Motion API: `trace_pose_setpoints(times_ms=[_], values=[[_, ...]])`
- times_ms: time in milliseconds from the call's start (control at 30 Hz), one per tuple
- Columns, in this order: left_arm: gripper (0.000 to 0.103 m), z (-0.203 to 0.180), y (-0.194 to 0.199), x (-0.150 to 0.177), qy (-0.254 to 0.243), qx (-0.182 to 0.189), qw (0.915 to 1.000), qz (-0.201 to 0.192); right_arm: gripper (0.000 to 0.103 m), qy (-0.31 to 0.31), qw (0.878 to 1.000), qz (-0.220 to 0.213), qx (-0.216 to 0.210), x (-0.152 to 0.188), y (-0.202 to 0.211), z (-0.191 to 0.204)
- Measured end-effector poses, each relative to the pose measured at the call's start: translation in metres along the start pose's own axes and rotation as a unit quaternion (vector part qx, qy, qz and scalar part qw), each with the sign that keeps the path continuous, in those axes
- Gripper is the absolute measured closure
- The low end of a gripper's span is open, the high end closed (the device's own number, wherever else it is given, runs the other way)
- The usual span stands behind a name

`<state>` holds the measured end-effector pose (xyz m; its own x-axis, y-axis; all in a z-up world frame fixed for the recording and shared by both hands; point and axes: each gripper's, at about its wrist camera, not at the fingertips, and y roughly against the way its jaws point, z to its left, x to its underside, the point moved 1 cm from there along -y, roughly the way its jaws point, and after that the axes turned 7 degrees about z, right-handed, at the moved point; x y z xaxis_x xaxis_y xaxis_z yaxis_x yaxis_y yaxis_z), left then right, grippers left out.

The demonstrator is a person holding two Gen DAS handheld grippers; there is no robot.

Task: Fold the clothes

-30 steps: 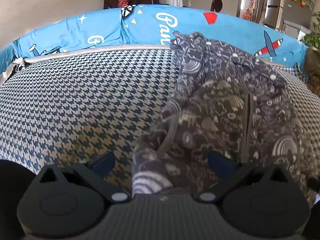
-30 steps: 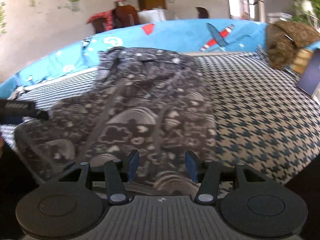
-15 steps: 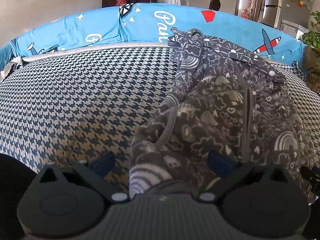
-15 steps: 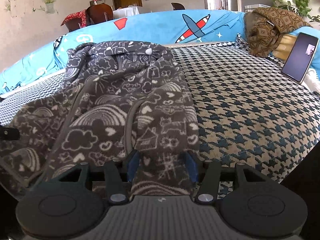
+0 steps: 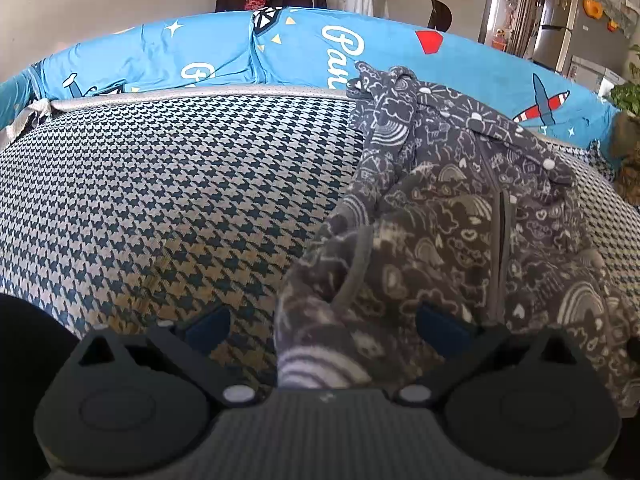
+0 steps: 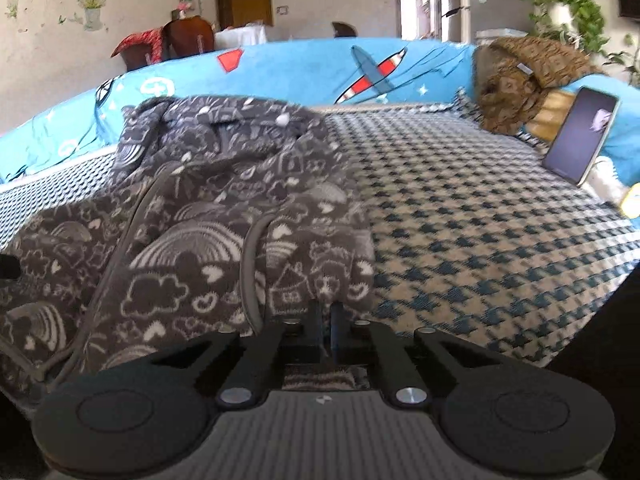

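- The grey patterned jacket lies on the houndstooth bed cover, its long axis running away from the cameras, collar at the far end by the blue bedding.
- The left gripper is spread wide around the near hem.
- The right gripper is pinched on the jacket's near edge.
- Far right, a phone leans beside a brown cloth.

Right claw: both fingers pressed together on the near hem of the grey patterned jacket. Jacket lies rumpled on the houndstooth bed cover, left half of scene, collar at the far end. Far right: brown blanket heaped against the blue printed sheet. Phone propped upright, just right of the blanket. Frame slightly blurred.
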<state>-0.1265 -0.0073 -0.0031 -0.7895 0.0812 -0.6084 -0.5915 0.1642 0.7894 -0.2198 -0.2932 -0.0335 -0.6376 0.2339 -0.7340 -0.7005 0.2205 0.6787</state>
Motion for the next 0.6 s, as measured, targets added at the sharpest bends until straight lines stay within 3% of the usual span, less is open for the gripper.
trace_pose_setpoints(times_ms=[200, 300, 600], values=[[0.000, 0.000, 0.000, -0.001, 0.000, -0.005, 1.0000, 0.003, 0.099, -0.066, 0.996, -0.020, 0.065, -0.006, 0.011, -0.025], [0.000, -0.003, -0.004, 0.000, -0.008, -0.014, 0.9998, 0.011, 0.099, -0.104, 0.991, 0.004, 0.087, -0.006, 0.006, -0.040], [0.000, -0.011, -0.021, 0.005, -0.037, -0.045, 0.9974, 0.044, 0.099, -0.127, 0.987, 0.036, 0.095, -0.005, -0.001, -0.048]])
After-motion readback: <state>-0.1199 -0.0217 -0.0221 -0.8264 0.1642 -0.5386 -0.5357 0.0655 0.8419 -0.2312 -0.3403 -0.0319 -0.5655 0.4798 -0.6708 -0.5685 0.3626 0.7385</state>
